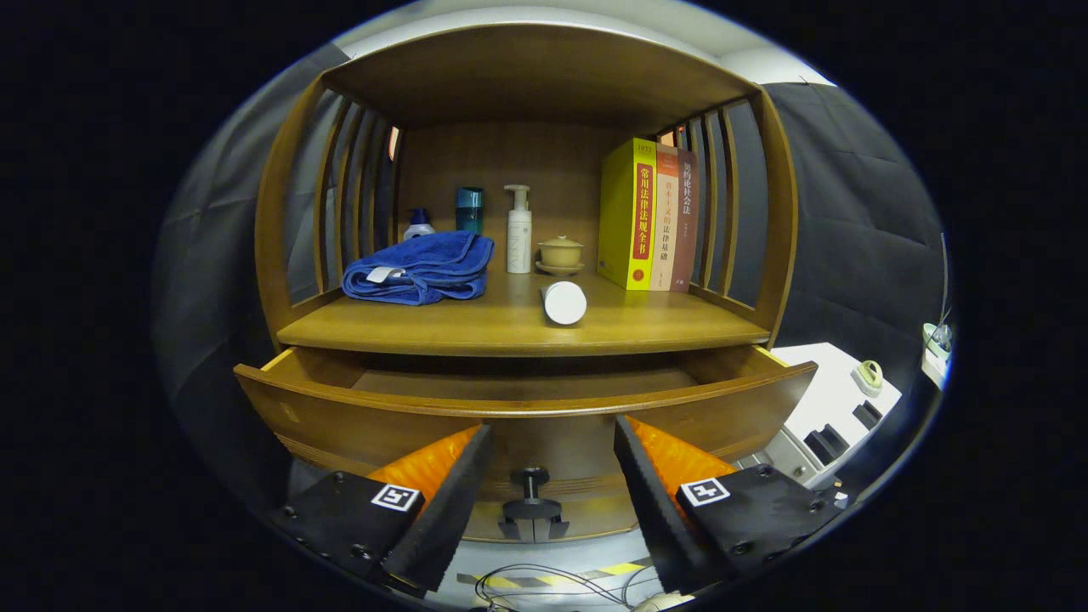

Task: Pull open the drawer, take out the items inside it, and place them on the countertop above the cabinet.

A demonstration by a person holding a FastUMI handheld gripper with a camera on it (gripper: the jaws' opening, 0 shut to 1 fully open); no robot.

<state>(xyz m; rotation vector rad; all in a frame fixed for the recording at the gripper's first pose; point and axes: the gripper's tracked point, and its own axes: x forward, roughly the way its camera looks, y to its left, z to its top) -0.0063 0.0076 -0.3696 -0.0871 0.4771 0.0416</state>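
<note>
The wooden cabinet's drawer stands pulled out, and its front panel hides most of the inside. The strip of drawer floor that shows is bare wood. My gripper is open, with its fingers spread wide just in front of the drawer front and nothing between them. On the countertop above the drawer, a white cylinder lies on its side near the front edge. A folded blue towel rests to its left.
At the back of the countertop stand a small blue-capped bottle, a teal bottle, a white pump bottle, a lidded cup and upright books. Slatted wooden sides enclose it. A white unit sits to the right, with cables on the floor.
</note>
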